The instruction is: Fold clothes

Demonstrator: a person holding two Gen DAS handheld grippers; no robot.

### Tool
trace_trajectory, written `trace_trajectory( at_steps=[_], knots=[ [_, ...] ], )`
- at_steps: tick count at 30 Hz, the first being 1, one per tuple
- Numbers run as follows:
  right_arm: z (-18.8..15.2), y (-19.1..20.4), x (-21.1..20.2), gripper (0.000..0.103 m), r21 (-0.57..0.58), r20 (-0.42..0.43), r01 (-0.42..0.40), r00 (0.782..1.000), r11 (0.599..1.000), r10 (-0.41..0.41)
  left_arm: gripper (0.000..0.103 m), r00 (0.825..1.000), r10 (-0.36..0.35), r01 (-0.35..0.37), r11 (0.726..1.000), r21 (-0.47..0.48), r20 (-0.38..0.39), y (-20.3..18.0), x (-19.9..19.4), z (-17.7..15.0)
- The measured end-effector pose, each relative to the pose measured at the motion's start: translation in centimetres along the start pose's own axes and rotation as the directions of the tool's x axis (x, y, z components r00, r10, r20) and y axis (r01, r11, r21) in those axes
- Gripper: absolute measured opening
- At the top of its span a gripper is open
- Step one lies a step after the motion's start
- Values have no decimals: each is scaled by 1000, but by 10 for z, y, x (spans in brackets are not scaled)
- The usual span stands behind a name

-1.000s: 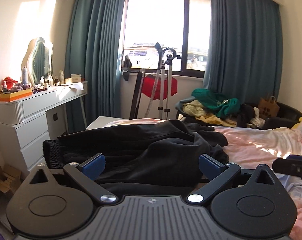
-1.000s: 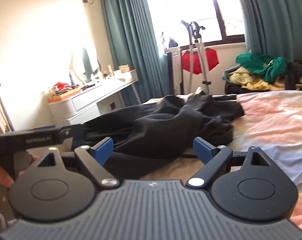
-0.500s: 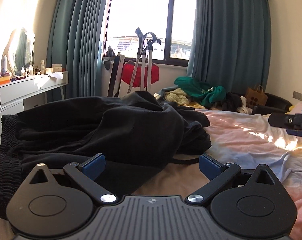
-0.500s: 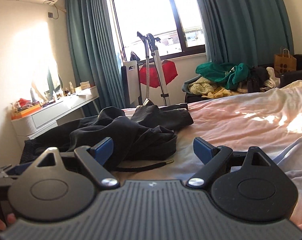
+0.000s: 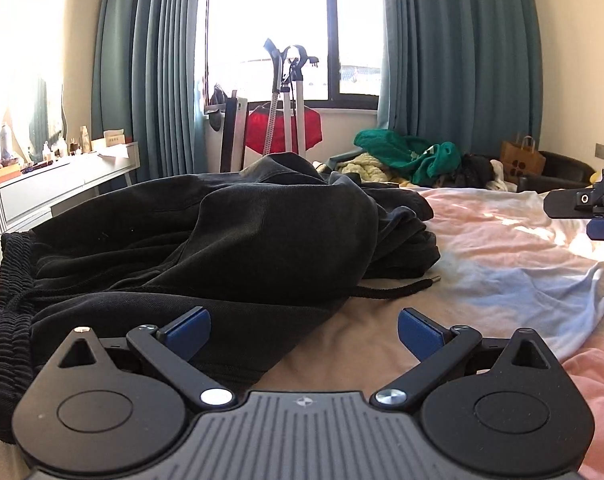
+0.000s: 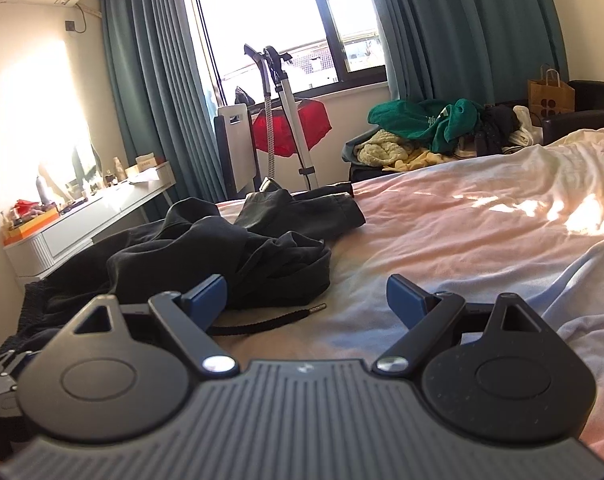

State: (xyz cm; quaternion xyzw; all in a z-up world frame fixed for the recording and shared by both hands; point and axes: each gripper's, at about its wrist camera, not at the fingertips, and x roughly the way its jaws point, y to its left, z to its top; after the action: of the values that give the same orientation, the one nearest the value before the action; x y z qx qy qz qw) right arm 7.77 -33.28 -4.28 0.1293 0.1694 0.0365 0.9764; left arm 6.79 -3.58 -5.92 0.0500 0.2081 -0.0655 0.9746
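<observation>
Sunlight is seen on the wall at the far left, above a white desk (image 5: 82, 184) crowded with small bottles and an orange tray. Teal curtains (image 5: 158, 72) frame a bright window, and before it a garment steamer pole (image 5: 290, 100) stands with a red cloth (image 5: 282, 130) hung behind it.

On the left part of the bed (image 5: 501, 248), black trousers (image 5: 222, 240) are heaped in a crumpled pile, unfolded. Their ribbed waistband (image 5: 6, 320) is seen at the left edge of the left wrist view, and a black drawstring (image 5: 397, 290) trails out from the pile onto the pinkish sheet. In the right wrist view the same trousers (image 6: 206, 256) lie left of centre, with one leg stretched toward the window and the drawstring (image 6: 270, 320) just ahead of the left blue pad.

The left gripper (image 5: 303, 330) is held low over the near edge of the trousers; its jaws are spread wide and nothing is gripped, though dark fabric lies under the left finger. The right gripper (image 6: 305, 300) is likewise released, its jaws wide apart over bare sheet with nothing between them. Part of it is also seen at the right edge of the left wrist view.

Further right, a heap of green and yellow clothes (image 5: 409, 156) is piled beyond the bed, beside a brown paper bag (image 5: 521, 158) and a dark armchair (image 5: 561, 168).
</observation>
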Motion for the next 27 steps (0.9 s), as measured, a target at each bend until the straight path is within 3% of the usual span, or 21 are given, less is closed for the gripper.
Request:
trace_trajectory(
  at_steps=[6,9,15,21,27],
  knots=[
    [1,-9,-6,89,31,-39,100,994,995,-98,102,999,47,-49,992,114,14,-5,11,16],
    [2,-19,-9,89,62,-53,120,992,991,-117,102,995,75,-87,977,197,68,-8,24,31],
    [4,-36,-11,89,118,-60,144,989,983,-137,102,989,83,-112,958,264,120,-15,81,77],
    [-3,-51,6,89,163,-126,169,981,972,-149,100,993,96,-114,930,350,69,-40,152,96],
    [-8,-60,18,89,191,-154,164,979,968,-135,100,992,125,-107,904,414,-15,-61,202,88]
  ],
)
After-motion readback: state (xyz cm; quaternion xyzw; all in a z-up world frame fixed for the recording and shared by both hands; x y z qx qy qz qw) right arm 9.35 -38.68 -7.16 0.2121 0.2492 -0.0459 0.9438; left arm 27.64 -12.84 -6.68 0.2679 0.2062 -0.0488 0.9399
